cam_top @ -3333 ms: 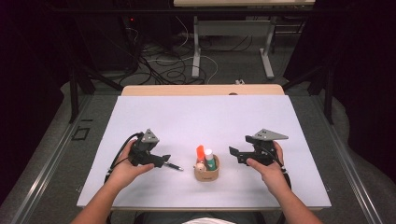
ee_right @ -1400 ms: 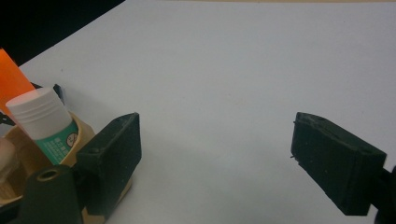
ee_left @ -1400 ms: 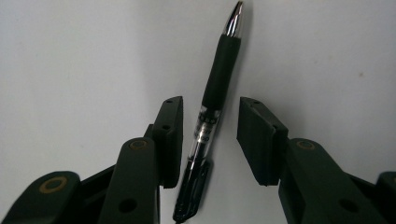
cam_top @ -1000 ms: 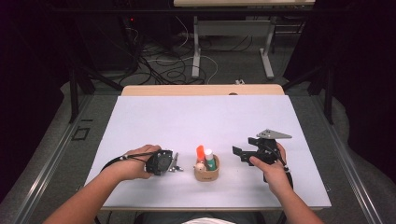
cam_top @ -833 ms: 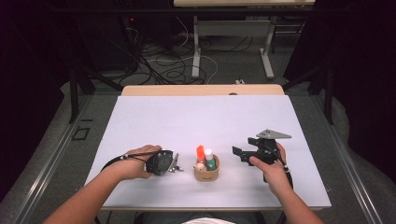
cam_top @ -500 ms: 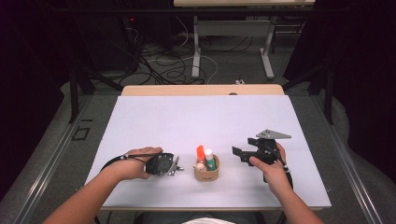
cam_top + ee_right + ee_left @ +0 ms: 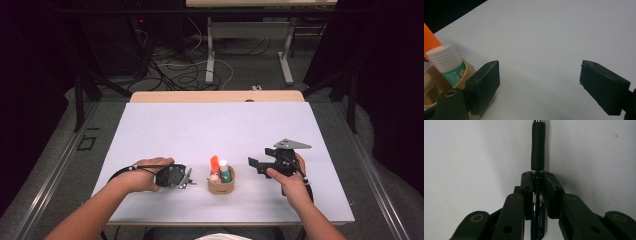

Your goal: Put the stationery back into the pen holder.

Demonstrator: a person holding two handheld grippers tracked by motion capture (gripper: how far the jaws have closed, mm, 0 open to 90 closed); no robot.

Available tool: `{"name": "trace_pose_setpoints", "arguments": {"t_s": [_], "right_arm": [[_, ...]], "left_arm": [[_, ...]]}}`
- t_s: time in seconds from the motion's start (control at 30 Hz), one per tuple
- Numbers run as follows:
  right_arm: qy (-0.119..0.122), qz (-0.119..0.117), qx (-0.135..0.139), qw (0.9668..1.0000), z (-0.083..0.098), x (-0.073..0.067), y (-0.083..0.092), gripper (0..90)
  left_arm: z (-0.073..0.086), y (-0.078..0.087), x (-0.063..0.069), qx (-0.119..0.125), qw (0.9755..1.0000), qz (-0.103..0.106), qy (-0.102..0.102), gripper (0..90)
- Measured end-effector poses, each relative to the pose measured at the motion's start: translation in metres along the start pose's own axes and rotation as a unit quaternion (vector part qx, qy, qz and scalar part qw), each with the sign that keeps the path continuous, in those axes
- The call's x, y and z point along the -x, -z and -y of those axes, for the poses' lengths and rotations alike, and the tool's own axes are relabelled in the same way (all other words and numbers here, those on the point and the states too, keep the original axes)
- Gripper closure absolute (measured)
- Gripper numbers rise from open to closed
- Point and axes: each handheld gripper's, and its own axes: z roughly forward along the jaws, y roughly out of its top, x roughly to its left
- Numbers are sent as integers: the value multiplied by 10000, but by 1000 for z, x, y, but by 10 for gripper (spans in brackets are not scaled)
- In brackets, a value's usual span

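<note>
A person's left tool (image 7: 186, 179) pinches a pen (image 7: 538, 152) against the white desk (image 7: 200, 130), its jaws having just been closing around the barrel, which now sits between the pads. Seen along the left gripper view, the pen's black grip sleeve runs straight ahead from the jaw tips, with a metal section showing between the jaws and another at the far end. From the high view, the left hand (image 7: 145, 175) lies low on the near left part of the desk, the tool pointing right toward a small tan cup (image 7: 222, 186). A few seconds earlier that hand stood a little farther away and more upright; it has since come down and nearer, to the pen.

The cup stands at the near centre of the desk, well apart from either edge, and holds an orange marker (image 7: 214, 164), a white-capped green-labelled tube (image 7: 447, 63) and a pale rounded item too small to identify.

The right tool (image 7: 260, 164), jaws spread and pinching nothing, hovers just right of the cup; one of its jaws shows just beside the cup's wall in the right gripper view.

With the grip apparently secure, the pen looks ready to be lifted, probably toward the cup with the other writing things.
</note>
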Motion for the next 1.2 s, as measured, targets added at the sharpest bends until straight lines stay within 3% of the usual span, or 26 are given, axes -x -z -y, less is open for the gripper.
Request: {"name": "trace_pose_setpoints", "arguments": {"t_s": [0.3, 0.33, 0.37, 0.4, 0.6, 0.73, 0.83, 0.93, 1.03, 1.13, 1.2], "right_arm": [[-2, 3, 33, 10000, 0, 0, 0, 162], [0, 0, 33, 10000, 0, 0, 0, 163], [23, -2, 41, 10000, 0, 0, 0, 163], [24, 1, 45, 10000, -1, 0, 0, 162], [-27, -31, 35, 10000, -1, 0, 1, 162], [-27, -37, 44, 10000, -1, -1, 1, 161], [-6, -28, 54, 10000, -2, -1, 1, 160], [-24, -24, 47, 10000, -2, -1, 1, 159], [-12, -20, 67, 10000, -1, -1, 0, 158], [-5, -45, 63, 10000, -1, -3, 0, 156], [-2, -56, 63, 10000, -2, -3, 0, 155]], "left_arm": [[1, 2, -2, 83, 9995, -54, 309, 795], [1, 4, -4, 78, 9996, -96, 258, 795], [1, 5, -4, 116, 9992, -83, 378, 795], [1, 7, -6, 96, 9993, -128, 334, 795], [4, 13, -11, 135, 9980, -211, 583, 795], [7, 16, -15, 228, 9947, -244, 974, 795], [9, 20, -19, 356, 9902, -267, 1325, 795], [12, 24, -24, 597, 9833, -291, 1697, 795], [15, 28, -28, 833, 9741, -288, 2080, 795], [17, 31, -31, 1108, 9641, -282, 2395, 795], [17, 33, -33, 1228, 9587, -308, 2546, 795]]}}
